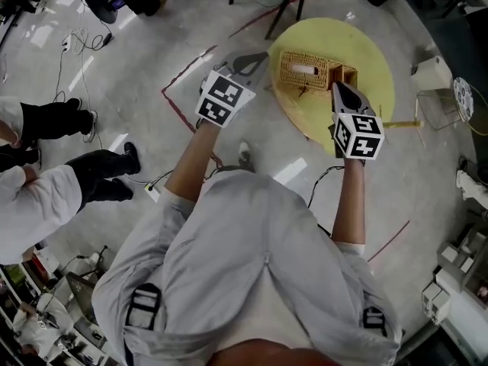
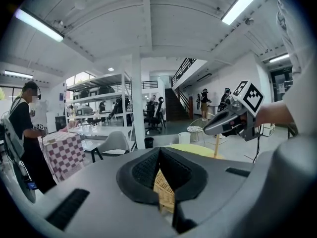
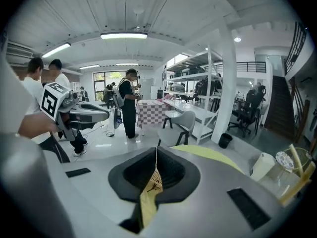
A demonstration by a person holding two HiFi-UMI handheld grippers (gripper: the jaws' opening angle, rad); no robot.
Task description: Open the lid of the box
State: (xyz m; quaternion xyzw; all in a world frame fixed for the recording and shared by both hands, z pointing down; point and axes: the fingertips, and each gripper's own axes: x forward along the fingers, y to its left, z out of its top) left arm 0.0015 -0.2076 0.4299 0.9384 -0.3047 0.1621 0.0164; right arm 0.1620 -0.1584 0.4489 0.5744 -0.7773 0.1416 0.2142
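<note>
Both tongs are pressed together, pinching nothing. Left tongs [image 1: 255, 61] hover just left of the wicker box [image 1: 287, 79], right tongs [image 1: 338, 89] at its right end. Its lid [image 1: 305, 67] looks down on the yellow table [image 1: 370, 44]; opening remains undone.

The left arm [image 1: 191, 158] and right arm [image 1: 349, 197] stretch toward twelve o'clock. The left gripper [image 1: 258, 59] sits at eleven, the right gripper [image 1: 339, 90] at one, both with fingers [image 2: 141, 170] pressed together.
</note>
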